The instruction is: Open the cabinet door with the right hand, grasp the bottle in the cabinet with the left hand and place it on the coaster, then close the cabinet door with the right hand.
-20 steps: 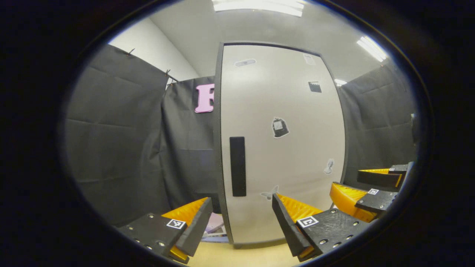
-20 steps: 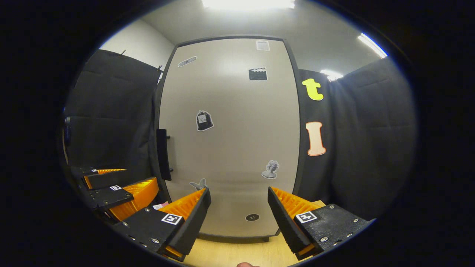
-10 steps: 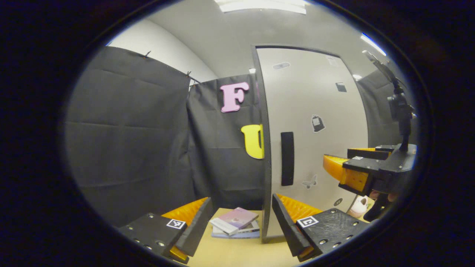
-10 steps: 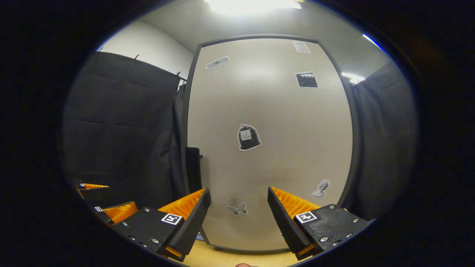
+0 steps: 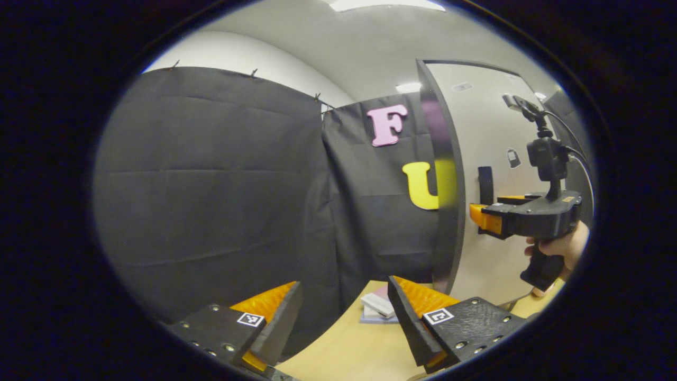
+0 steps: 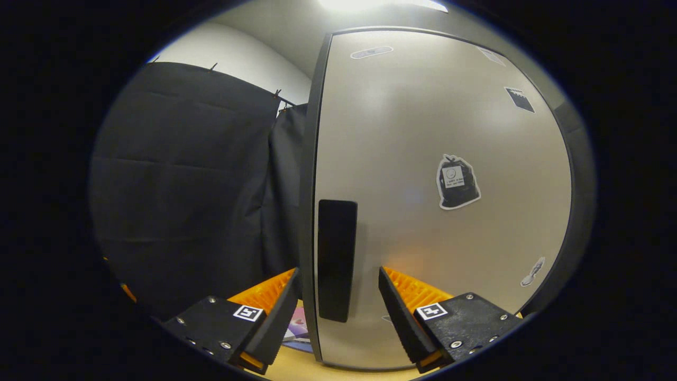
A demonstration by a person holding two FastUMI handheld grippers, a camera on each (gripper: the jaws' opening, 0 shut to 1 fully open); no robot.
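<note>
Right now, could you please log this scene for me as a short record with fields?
stage: approaching the handle, door not yet opened
pale grey cabinet door: closed
black vertical bar handle: near the door's left edge, framed between the open fingers, untouched
right gripper: open, aimed at the handle
left gripper: open, empty, above the light wooden table
stacked books: on the table

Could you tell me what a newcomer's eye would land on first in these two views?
Probably the tall pale cabinet door, shut and dotted with stickers, with its dark vertical handle framed between the open fingers of the right gripper. In the left gripper view, that gripper is seen from the side at the door, a hand on its grip, while the left gripper hangs open above the wooden table.
</note>
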